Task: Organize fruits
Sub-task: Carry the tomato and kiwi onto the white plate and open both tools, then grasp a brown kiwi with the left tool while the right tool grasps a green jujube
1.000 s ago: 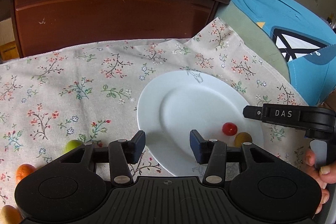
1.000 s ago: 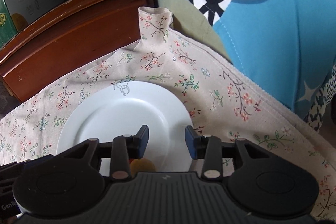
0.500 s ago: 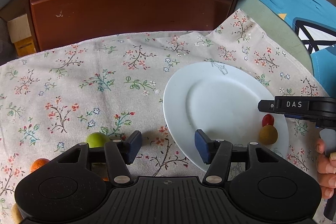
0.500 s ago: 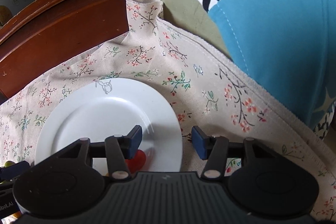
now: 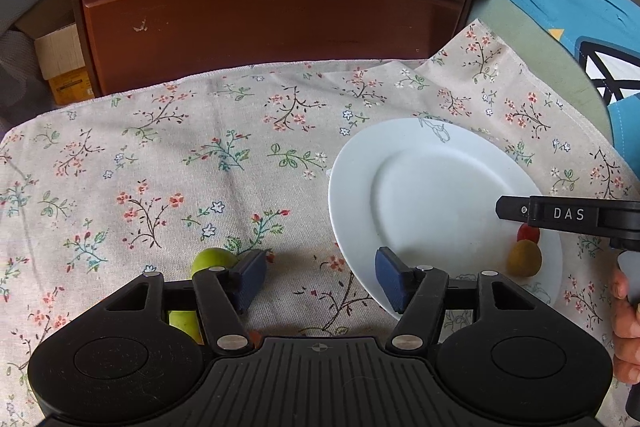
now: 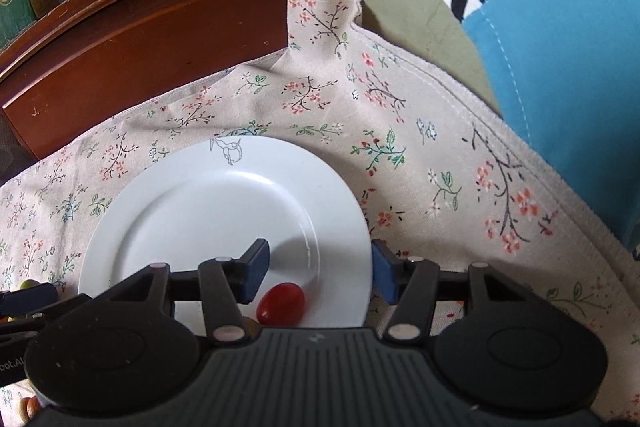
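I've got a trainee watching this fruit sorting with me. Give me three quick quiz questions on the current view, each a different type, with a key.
1. True or false: the white plate has no fruit on it.
2. Multiple choice: where is the green fruit? A) on the plate B) on the floral cloth, beside the left gripper C) held in the right gripper
3. Fill in: the small red fruit near the plate's edge is a cherry ____.

Key
1. False: a red tomato and a brownish-yellow fruit lie on it.
2. B. The left gripper's jaws are opening with nothing between them.
3. tomato
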The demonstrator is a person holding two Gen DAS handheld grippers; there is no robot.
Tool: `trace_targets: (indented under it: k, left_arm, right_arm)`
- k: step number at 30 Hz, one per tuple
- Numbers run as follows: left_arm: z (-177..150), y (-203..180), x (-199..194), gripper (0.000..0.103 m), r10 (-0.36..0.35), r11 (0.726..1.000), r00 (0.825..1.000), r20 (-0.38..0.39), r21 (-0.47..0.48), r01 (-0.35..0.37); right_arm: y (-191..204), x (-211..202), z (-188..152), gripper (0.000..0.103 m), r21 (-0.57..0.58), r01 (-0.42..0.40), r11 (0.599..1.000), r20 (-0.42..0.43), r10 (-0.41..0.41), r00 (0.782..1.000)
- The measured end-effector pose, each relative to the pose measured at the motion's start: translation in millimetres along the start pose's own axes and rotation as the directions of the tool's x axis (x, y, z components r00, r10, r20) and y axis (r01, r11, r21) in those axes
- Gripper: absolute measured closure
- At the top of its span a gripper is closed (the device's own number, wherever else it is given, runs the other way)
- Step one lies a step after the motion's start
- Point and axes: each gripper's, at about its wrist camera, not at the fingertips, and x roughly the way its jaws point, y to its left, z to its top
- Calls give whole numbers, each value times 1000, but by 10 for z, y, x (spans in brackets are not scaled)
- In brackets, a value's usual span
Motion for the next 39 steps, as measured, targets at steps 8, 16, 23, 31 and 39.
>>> trace_targets:
  k: [8,16,23,31,39]
  left_arm:
    - [-51,140,-116,43,36,999,999,-23,-5,-36]
    - [-43,262,-486,42,42,999,999,-22,10,-42]
    - [-66,449,-798,40,87,996,995,-52,35,-85]
    - [-174,805,-968,39,108,994,989,-102,17,-107]
    - [-368,1007,-1006,39,114,992,987,-116,63,-107]
  right_arm:
    - [154,-48,-63,46,-42,-61,997,-31,60,998]
    - [255,-217,-108,44,-24,-50,998,-62,49,997]
    - [402,-534,-142,45,-33,-102,994,-28,101,995]
    - [739,-844,-398,45,-93,-224,970,-63,219,974]
    - [1030,-993,-741,46,-165,-351,922,-148,328,933]
